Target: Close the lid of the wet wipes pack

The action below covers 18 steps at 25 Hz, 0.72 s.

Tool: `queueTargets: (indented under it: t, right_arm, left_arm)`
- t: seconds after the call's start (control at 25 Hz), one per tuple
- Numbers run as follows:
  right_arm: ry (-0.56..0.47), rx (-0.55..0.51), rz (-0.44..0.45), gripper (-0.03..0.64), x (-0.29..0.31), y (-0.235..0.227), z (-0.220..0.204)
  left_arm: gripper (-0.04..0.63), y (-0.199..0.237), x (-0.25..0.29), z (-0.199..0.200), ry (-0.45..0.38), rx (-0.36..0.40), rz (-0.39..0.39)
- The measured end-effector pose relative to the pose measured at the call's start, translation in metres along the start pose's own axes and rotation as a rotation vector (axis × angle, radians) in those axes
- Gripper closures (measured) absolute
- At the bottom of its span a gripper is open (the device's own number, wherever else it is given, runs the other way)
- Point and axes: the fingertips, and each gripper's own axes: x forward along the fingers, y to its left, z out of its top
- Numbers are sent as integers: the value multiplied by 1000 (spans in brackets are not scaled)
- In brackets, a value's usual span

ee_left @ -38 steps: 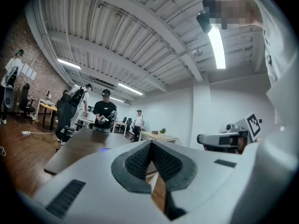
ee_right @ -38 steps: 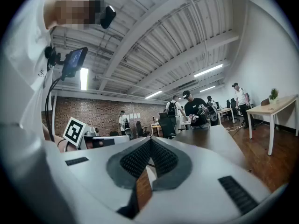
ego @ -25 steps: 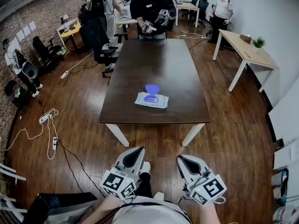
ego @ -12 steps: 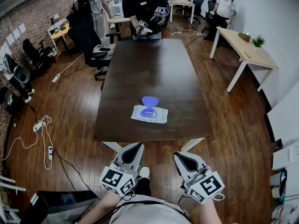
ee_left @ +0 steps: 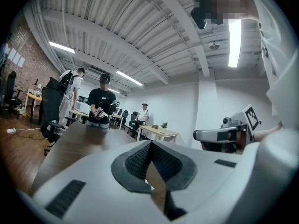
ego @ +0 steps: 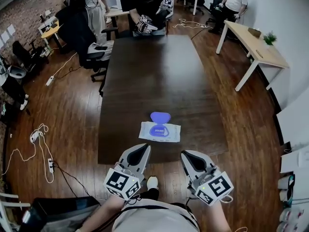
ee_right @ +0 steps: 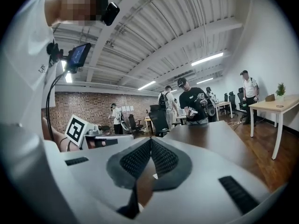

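The wet wipes pack [ego: 160, 132] lies flat near the front edge of the dark table [ego: 145, 71]. It is white, and its blue lid [ego: 160, 116] stands flipped open on the far side. My left gripper [ego: 146, 147] hovers at the table's front edge, just short of the pack and slightly left of it. My right gripper [ego: 184, 154] is level with it on the right, also short of the pack. In both gripper views the jaws meet at the tips, left gripper [ee_left: 150, 143] and right gripper [ee_right: 151, 140], with nothing between them. Neither gripper view shows the pack.
A person in black [ego: 145, 4] stands at the far end of the table holding grippers. A light wooden desk [ego: 256, 47] stands at the right, office chairs [ego: 82, 28] at the left. Cables [ego: 38, 139] lie on the wooden floor at the left.
I have come forward to the table; its front edge and the pack now lie just ahead of both grippers. Both grippers travelled along with me, jaws unchanged.
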Motion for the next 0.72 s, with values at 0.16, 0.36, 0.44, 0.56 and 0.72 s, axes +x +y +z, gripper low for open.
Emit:
queueTargets:
  t: [0.16, 0.36, 0.44, 0.56, 0.72]
  right_arm:
    - [13, 4, -14, 609, 37, -16, 3]
    - [23, 37, -21, 609, 61, -32, -2]
    - [30, 42, -16, 609, 68, -38, -6]
    - [45, 38, -1, 609, 77, -50, -13]
    - [49, 38, 29, 609, 92, -73, -22]
  left_arm:
    - [594, 28, 18, 6, 17, -15, -13]
    - [594, 43, 37, 0, 32, -31, -34]
    - [594, 47, 42, -7, 37, -39, -38]
    - [594, 52, 51, -25, 52, -34, -32]
    - [594, 62, 67, -41, 77, -40, 4]
